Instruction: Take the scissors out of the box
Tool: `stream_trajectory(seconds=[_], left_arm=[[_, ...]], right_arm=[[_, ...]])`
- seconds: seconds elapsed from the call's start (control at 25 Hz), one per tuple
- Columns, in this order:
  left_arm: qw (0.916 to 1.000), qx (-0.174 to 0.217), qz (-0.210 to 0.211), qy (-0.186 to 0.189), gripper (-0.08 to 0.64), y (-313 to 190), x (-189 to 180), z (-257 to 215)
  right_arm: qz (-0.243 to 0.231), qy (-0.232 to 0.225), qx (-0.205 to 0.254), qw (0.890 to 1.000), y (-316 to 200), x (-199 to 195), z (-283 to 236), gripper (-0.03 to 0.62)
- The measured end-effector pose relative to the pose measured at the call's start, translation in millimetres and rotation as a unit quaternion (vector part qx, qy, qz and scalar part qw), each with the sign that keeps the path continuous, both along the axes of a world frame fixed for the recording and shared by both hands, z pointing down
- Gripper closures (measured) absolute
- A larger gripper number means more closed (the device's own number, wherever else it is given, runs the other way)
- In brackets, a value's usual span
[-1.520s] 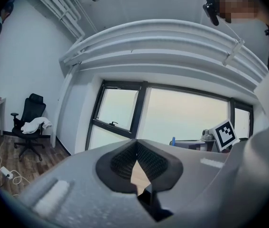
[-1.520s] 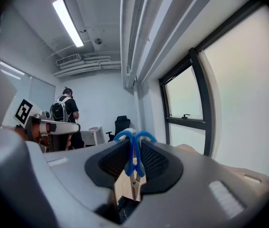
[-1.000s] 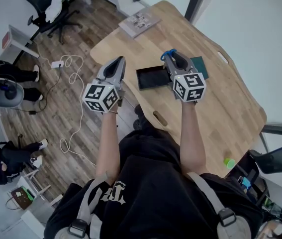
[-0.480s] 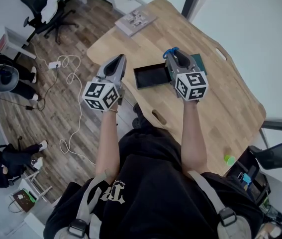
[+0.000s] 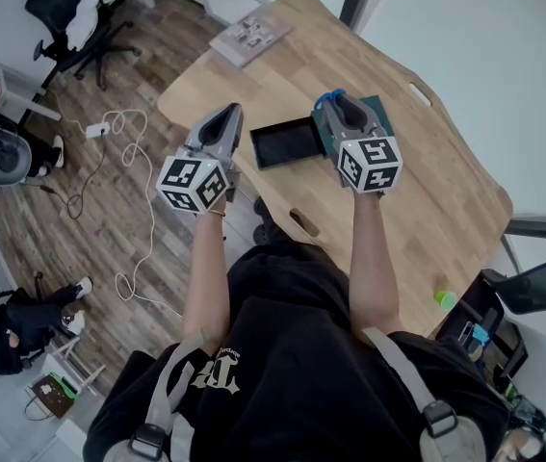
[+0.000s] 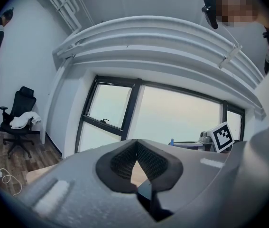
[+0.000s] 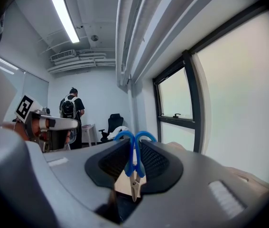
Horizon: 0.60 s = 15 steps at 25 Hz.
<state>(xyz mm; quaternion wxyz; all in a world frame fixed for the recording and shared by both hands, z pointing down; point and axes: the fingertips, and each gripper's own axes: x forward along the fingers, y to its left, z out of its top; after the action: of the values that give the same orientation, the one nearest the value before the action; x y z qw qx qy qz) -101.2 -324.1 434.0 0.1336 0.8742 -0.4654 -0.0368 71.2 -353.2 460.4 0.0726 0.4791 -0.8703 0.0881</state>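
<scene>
Blue-handled scissors (image 7: 134, 171) are clamped between the pads of my right gripper (image 7: 134, 145). Their loops stick out past the fingertips and the blades point back toward the camera. In the head view the right gripper (image 5: 333, 104) hovers at the right end of the open black box (image 5: 271, 148), with the blue scissors handle (image 5: 327, 96) at its tip. A teal lid (image 5: 382, 114) lies just behind it. My left gripper (image 5: 228, 115) is held over the table's near-left edge, left of the box. The left gripper (image 6: 137, 145) has its pads together and holds nothing.
The light wooden table (image 5: 427, 195) carries a magazine (image 5: 247, 37) at its far end and a green cup (image 5: 444, 298) near its right edge. On the floor to the left are white cables (image 5: 123, 128), an office chair (image 5: 70, 12) and seated people.
Both grippers have drifted slightly across the table, and the right one still grips the scissors. The jaws look the same as before.
</scene>
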Motion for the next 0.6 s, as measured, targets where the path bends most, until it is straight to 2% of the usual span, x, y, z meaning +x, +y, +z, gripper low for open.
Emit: stream_trajectory(seconds=[0.6], left_arm=[[0.9999, -0.006, 0.01, 0.003, 0.56, 0.1, 4.3, 6.5]], right_arm=[[0.001, 0.013, -0.006, 1.0, 1.8, -0.2, 7.0, 0.512]])
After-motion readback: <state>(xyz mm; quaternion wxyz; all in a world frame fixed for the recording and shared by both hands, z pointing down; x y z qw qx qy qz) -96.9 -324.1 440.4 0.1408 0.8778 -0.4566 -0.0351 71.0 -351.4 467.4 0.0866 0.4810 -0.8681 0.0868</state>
